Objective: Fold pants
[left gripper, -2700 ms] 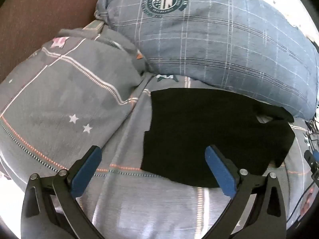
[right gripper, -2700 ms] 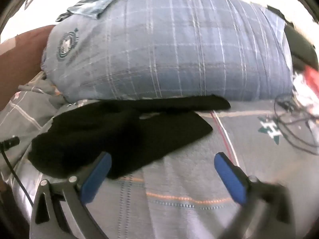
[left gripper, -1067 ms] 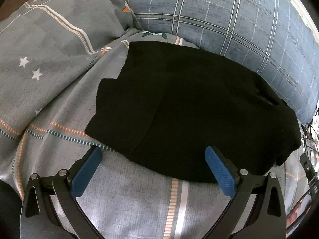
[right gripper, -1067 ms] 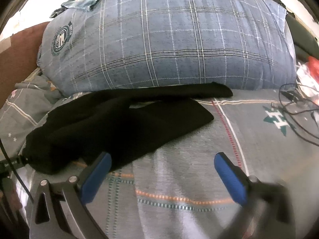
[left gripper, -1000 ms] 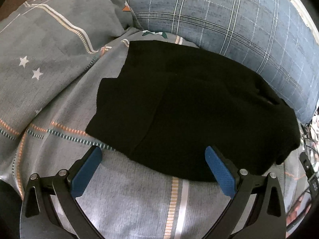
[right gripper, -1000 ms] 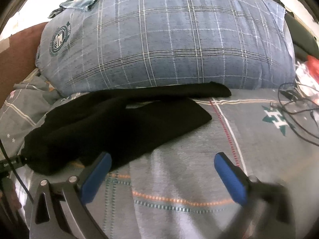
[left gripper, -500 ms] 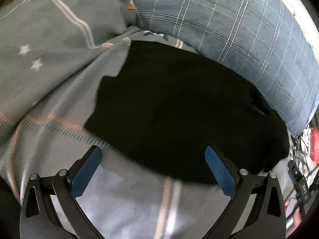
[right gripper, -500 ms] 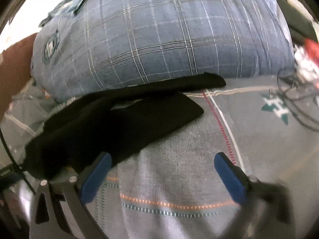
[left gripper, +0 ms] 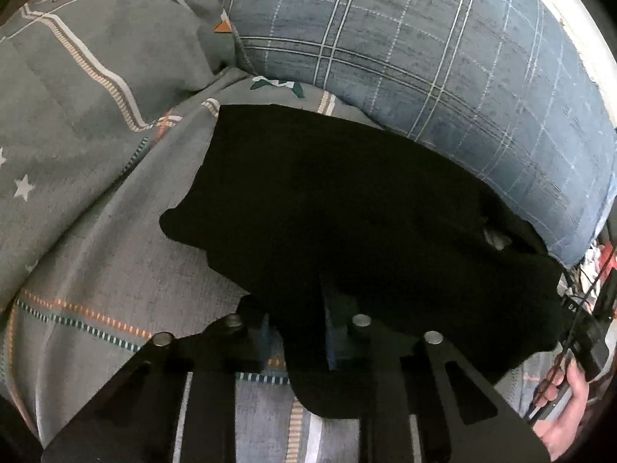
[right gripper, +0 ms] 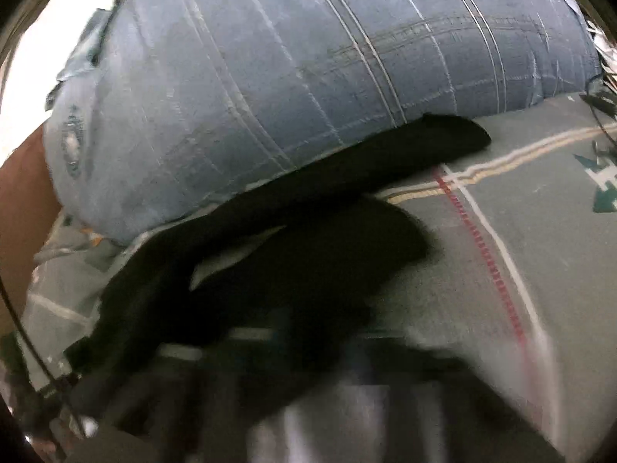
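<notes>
Bedspread (left gripper: pixel 96 254): grey, with stars and striped bands, it covers the bed; at the far left of the left wrist view it is heaped into a bulge.
Pants (left gripper: pixel 347 208): black, lying flat on the bedspread against the foot of the blue pillow. In the left wrist view the long axis runs from upper left to lower right; a squared, stepped edge points up-left and the bulkier end lies lower right.
Left claw (left gripper: pixel 297 332): at the near edge of the pants, jaws closing with a fold of black cloth between the pads; the cloth drapes down over the front of the claw.
Pillow (left gripper: pixel 443 61): blue with pale checks, large, behind the pants and touching their far edge.
Hand (left gripper: pixel 567 405): at the far right edge of the left wrist view, wrapped round a dark handle beside the pants' bulky end.
Pants, right wrist view (right gripper: pixel 293 266): the two legs splay apart toward the right; the farther leg (right gripper: pixel 432 142) reaches up-right along the pillow (right gripper: pixel 308 77), the nearer one ends short of it on the bedspread (right gripper: pixel 520 231).
Right claw (right gripper: pixel 308 351): heavily blurred low in its view, jaws closed together, black cloth lying over them; whether cloth is pinched I cannot tell.
Cables (right gripper: pixel 601 104): dark tangle at the far right on the bedspread.
</notes>
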{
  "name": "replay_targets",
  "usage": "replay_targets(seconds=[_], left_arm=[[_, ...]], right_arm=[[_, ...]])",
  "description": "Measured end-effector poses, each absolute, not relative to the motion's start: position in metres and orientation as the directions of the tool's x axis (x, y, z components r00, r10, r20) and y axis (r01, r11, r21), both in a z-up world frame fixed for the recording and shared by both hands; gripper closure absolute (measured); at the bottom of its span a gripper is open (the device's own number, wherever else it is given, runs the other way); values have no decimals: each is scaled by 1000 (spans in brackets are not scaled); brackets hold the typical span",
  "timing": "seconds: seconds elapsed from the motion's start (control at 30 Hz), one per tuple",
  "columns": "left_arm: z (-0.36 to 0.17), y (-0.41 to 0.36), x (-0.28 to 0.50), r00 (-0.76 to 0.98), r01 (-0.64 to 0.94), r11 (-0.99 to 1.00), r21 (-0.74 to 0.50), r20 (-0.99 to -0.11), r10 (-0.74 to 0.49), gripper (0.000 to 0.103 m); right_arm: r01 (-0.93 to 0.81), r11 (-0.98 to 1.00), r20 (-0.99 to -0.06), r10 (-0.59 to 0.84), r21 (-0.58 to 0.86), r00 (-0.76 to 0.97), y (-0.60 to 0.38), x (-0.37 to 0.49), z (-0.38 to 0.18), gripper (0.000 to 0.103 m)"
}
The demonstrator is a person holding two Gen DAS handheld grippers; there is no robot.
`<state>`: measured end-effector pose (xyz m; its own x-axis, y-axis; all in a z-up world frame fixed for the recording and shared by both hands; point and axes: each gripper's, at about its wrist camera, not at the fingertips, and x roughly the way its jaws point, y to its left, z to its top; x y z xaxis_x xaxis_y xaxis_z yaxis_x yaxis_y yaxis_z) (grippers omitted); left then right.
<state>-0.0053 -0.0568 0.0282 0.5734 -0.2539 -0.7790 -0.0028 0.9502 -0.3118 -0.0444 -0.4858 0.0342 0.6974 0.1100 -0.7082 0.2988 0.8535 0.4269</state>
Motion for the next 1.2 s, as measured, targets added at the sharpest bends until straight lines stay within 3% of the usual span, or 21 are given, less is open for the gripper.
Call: replay_targets(seconds=[0.4,0.73,0.83,0.97,1.03,1.13,1.2], left_arm=[[64,-28,-43,561,69,919,-388,-747,-357,90],[34,-6,-70,472,52,938,-342,-820,-325,82],[39,8,-78,479,44,943,-329,-822,-308,75],[54,19,-93,530,17,984,-179,-833,-160,72],[64,24,-97,555,21,982,-185,-815,-166,72],[72,25,-96,565,34,974,-223,-800,-203,72],[74,15,-93,575,56,973,-223,-790,-214,66]], right_arm=[[315,886,-582,-63,342,810,-512,-183,124,100],[485,833,-759,-128,268,638,-545,-210,52,99],[537,819,-790,-187,203,584,-548,-214,49,84],[575,792,-770,-234,203,594,-559,-232,65,82],[533,816,-743,-210,224,635,-550,-235,80,81],[433,863,-703,-138,260,697,-530,-232,95,71],[352,885,-673,-61,306,737,-513,-224,100,66]])
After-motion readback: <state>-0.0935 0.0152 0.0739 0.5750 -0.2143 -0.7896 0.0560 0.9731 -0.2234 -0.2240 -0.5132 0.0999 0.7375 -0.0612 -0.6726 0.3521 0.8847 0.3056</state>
